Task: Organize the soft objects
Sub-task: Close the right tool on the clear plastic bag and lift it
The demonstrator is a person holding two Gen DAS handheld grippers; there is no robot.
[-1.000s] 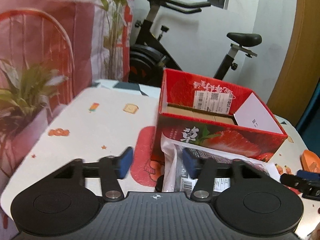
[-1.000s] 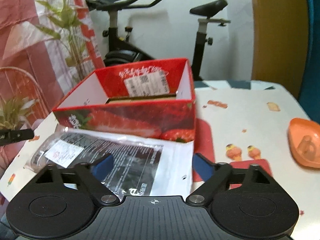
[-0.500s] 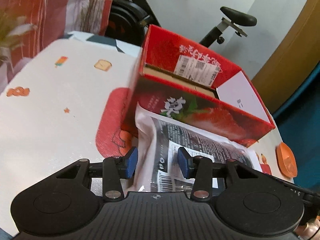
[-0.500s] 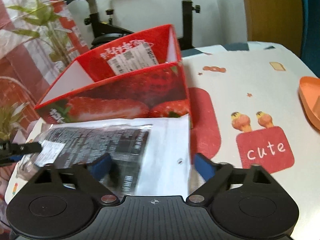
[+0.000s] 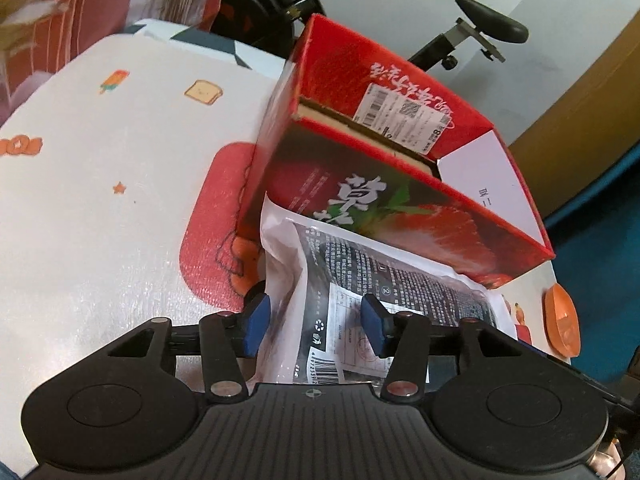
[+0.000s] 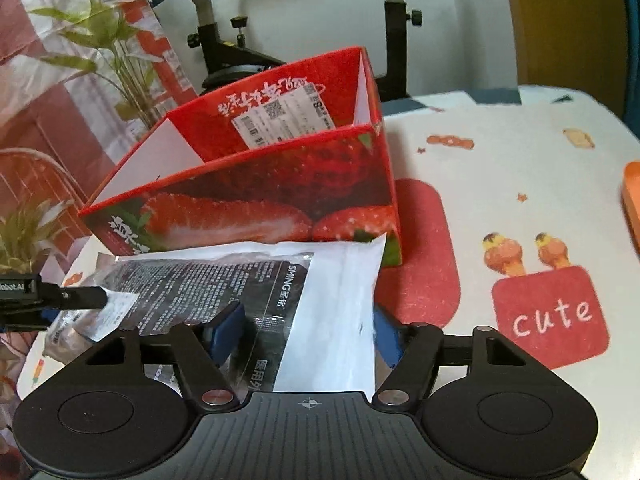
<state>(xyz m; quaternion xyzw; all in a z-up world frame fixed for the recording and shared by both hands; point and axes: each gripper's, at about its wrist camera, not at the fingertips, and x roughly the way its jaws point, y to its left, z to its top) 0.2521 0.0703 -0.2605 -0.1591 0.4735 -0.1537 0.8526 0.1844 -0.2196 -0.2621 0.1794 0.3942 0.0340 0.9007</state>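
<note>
A soft plastic package (image 5: 360, 280) with black print and white edges lies on the table against the front of a red strawberry box (image 5: 400, 184). My left gripper (image 5: 316, 320) is open with its blue pads astride the package's left end. My right gripper (image 6: 308, 328) is open with its pads astride the package's right end (image 6: 320, 300). The box (image 6: 260, 192) is open at the top and I see nothing inside it. The left gripper's finger shows at the left edge of the right wrist view (image 6: 60, 298).
The table (image 5: 100, 200) has a white cloth with cartoon prints. An orange dish (image 5: 562, 324) sits near its right edge. An exercise bike (image 6: 224, 40) and plants (image 6: 112, 40) stand behind the table.
Both grippers have come lower and closer over the package, now tilted down at it. The left pads closed in somewhat and stand around the package's end. The package has stayed on the table.
</note>
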